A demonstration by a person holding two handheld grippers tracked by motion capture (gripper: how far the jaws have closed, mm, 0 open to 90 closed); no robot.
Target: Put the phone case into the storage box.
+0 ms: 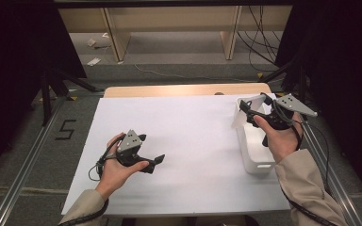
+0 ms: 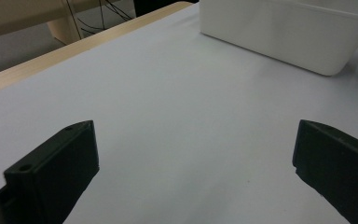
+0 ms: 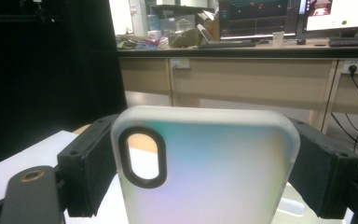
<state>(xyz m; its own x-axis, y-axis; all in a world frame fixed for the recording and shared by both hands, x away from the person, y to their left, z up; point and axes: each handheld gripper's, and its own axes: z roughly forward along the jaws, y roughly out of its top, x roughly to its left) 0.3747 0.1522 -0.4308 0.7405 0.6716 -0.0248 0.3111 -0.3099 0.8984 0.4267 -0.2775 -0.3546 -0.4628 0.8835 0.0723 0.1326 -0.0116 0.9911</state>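
A frosted translucent phone case [image 3: 205, 172] with an oval camera cutout stands upright between the jaws of my right gripper [image 3: 203, 128], which is shut on its two long edges. In the high view that right gripper [image 1: 255, 106] holds the phone case [image 1: 239, 117] above the far end of a white bin [image 1: 257, 157] at the table's right side. My left gripper [image 1: 152, 149] rests low over the white sheet at the front left. Its jaws stand wide apart, and the left gripper [image 2: 196, 128] has only bare sheet between them.
A white sheet [image 1: 184, 141] covers most of the wooden table [image 1: 184, 89]. The white bin [image 2: 289, 37] lies ahead and to the right in the left gripper view. Desks, cables and dark stands surround the table on the floor beyond.
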